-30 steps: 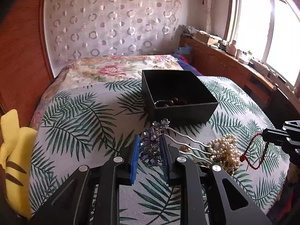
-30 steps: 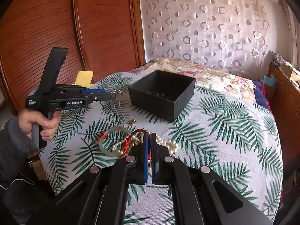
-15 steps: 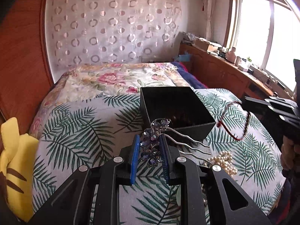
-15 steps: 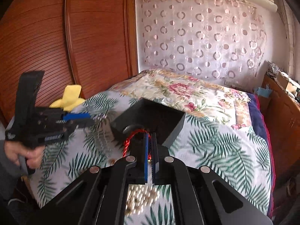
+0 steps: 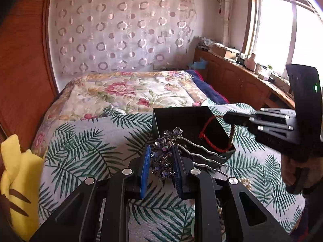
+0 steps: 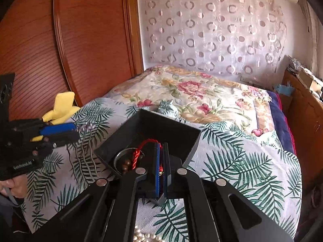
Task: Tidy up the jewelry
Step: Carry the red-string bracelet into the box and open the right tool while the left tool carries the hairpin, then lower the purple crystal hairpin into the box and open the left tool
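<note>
Between the blue pads of the left gripper (image 5: 161, 162), closed on its purple jewelled head, sits the hair comb (image 5: 164, 155), its wavy metal prongs reaching rightward toward the black box (image 5: 173, 119) just ahead. Over that box the right gripper (image 6: 161, 167) is pinched nearly shut on a red cord necklace (image 6: 139, 153), whose lower loop hangs inside, partly hidden by the fingers. Below the right gripper, pearls (image 6: 144, 236) lie cut off at the frame edge; dark beads in the box are hard to make out.

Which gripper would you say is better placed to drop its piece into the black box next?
Right. The right gripper holds the red cord already over the black box; the left gripper grips the purple hairpin just short of it.
</note>
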`<act>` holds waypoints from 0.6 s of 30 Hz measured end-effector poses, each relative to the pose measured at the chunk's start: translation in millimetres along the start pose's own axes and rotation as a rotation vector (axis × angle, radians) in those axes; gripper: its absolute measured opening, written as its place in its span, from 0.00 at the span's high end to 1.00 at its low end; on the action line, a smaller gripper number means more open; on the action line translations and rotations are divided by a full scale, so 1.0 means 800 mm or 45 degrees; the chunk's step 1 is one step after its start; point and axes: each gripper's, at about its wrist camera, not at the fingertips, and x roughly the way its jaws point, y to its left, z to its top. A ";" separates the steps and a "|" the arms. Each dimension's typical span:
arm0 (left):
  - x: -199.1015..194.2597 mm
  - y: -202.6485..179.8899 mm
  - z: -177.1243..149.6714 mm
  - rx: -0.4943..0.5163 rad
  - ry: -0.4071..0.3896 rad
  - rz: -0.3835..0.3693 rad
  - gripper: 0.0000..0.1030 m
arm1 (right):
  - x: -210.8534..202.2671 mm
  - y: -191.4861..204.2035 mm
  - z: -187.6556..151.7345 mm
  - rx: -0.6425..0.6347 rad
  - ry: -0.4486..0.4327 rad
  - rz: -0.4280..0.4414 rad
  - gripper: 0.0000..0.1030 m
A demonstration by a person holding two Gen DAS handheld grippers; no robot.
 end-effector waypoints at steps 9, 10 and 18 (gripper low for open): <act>0.027 -0.007 0.021 0.005 0.016 0.020 0.81 | 0.010 -0.008 -0.003 0.027 0.022 0.018 0.93; 0.030 -0.008 0.024 0.008 0.017 0.022 0.81 | 0.009 -0.010 -0.003 0.033 0.022 0.022 0.88; 0.057 -0.020 0.042 0.014 0.037 0.042 0.81 | -0.007 -0.020 -0.007 0.036 -0.005 0.024 0.85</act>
